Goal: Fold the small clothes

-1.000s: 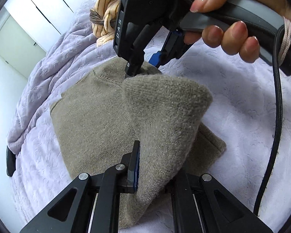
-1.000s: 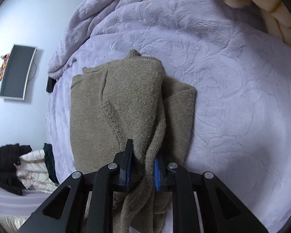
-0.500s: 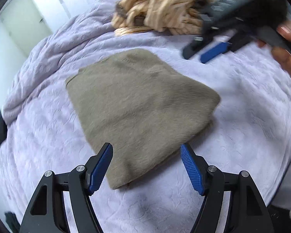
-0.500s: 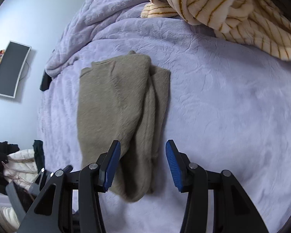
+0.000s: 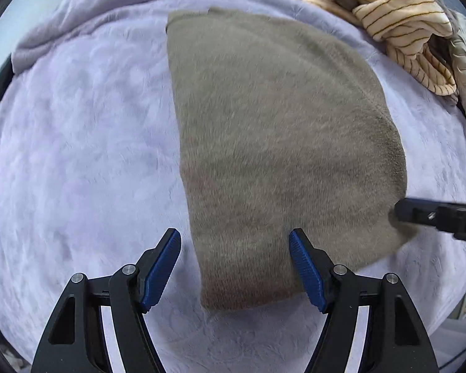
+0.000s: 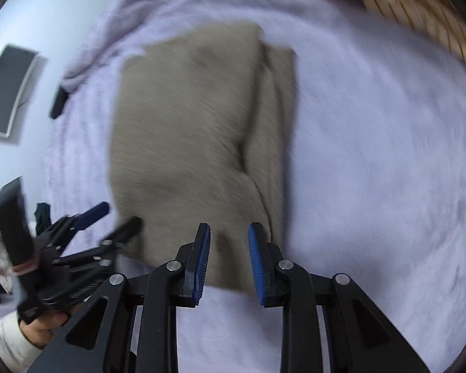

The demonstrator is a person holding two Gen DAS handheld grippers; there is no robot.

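In the left wrist view, the left gripper [image 5: 235, 267] is seen with jaws spread wide, nothing between them, over the near edge of the folded taupe sweater [image 5: 279, 143] laid flat on the lilac blanket [image 5: 77, 155]; a striped garment [image 5: 397, 15] is heaped beyond.

In the blurred right wrist view, the right gripper [image 6: 229, 264] is held partly parted, empty, at the sweater's near edge.
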